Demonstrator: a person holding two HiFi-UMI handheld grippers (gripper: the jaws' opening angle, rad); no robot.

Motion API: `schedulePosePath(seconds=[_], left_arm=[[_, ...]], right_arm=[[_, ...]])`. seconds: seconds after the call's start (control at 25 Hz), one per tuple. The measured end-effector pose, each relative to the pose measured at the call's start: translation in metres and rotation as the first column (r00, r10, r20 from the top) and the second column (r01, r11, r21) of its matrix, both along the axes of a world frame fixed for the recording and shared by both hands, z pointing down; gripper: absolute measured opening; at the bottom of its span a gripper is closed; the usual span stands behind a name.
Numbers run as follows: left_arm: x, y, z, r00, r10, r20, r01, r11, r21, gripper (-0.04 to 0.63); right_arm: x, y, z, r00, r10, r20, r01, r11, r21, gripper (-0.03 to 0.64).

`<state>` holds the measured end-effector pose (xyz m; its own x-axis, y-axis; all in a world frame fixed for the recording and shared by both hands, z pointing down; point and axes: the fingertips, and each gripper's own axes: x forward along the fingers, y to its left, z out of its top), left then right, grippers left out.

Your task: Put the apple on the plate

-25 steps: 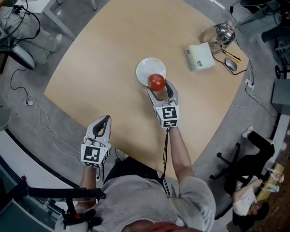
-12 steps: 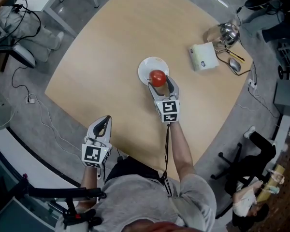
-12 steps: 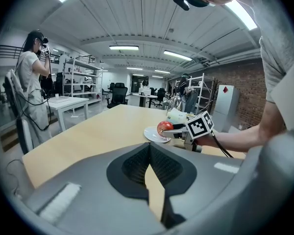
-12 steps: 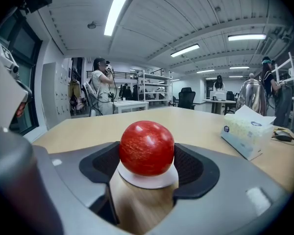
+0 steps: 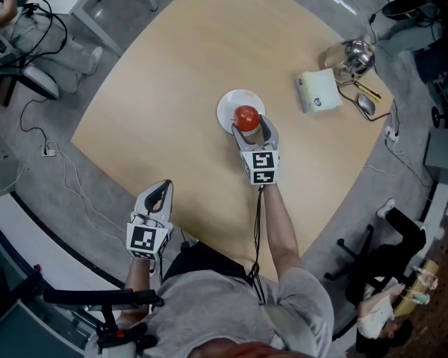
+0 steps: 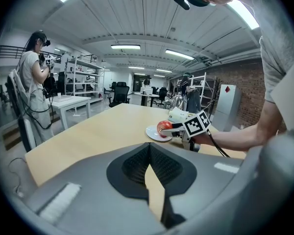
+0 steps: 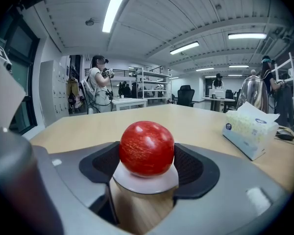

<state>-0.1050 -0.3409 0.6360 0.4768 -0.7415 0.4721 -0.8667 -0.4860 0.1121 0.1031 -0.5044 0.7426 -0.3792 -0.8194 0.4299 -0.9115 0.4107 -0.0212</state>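
Over the plate: apple (image 5: 246, 116) hangs low above the white plate (image 5: 230, 104), on the half nearer the person. Can't tell if it touches the plate yet.
Right tongs: right tongs (image 5: 251, 125) clamped on the apple, one pad on each side at its widest part. The right gripper view shows the plate directly under the fruit.
Left tongs: left tongs (image 5: 160, 189) closed on nothing, idle at the near edge of the table (image 5: 172, 73), well apart from the plate.
Nearby: tissue box (image 5: 318, 89) and kettle (image 5: 352, 54) off to the right, out of the way.
Step in hand: set down and release, nearly done by my read.
Doing it well: go straight down until the apple bears on the plate, then spread the pads slowly and evenly so neither side nudges it. It's round and will likely roll. Back out along the tongs' own line, low, without clipping the rim.
Change vs 1 s ago: apple was at the plate's near rim, now it's further in, toward the centre. Left tongs in the same spot.
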Motion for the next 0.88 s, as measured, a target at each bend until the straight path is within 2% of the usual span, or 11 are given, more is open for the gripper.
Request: schedulePosePath(seconds=[0.36,0.88], left_arm=[[0.0020,0.0053,0.0003,1.000,-0.002,-0.004,0.002,1.000,-0.006,0.020],[0.0011,0.0009,-0.0028,1.000,-0.003,-0.008,0.003,1.000,0.016,0.020]], right_arm=[[0.0005,0.0022,-0.0003,1.000,0.001,0.030,-0.001,1.000,-0.005,0.351],[0.0056,-0.0054,-0.0001,0.999,0.024,0.027,-0.024,1.000,-0.006,0.364]])
